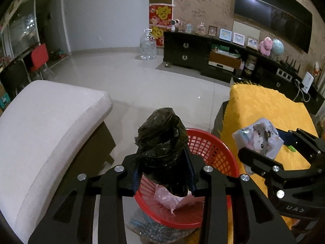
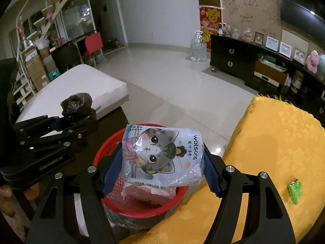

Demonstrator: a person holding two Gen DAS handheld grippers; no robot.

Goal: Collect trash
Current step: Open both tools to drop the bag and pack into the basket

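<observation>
A crumpled black plastic bag (image 1: 162, 138) stands up between the fingers of my left gripper (image 1: 163, 162), which is shut on it just above the red mesh basket (image 1: 223, 152). My right gripper (image 2: 162, 162) is shut on a pale tissue pack printed with a cartoon cat (image 2: 162, 152), held over the same basket (image 2: 101, 152). Pink plastic (image 2: 146, 193) lies inside the basket. From the right wrist view the left gripper (image 2: 75, 122) with its black bag (image 2: 77, 103) sits just left of the basket. A small green wrapper (image 2: 295, 191) lies on the yellow cloth (image 2: 274, 142).
A white cushioned seat (image 1: 50, 122) is to the left of the basket, and the yellow-covered surface (image 1: 264, 105) to its right. Glossy tiled floor stretches beyond, with a large water jug (image 1: 148, 44) and a black TV cabinet (image 1: 186, 50) along the far wall.
</observation>
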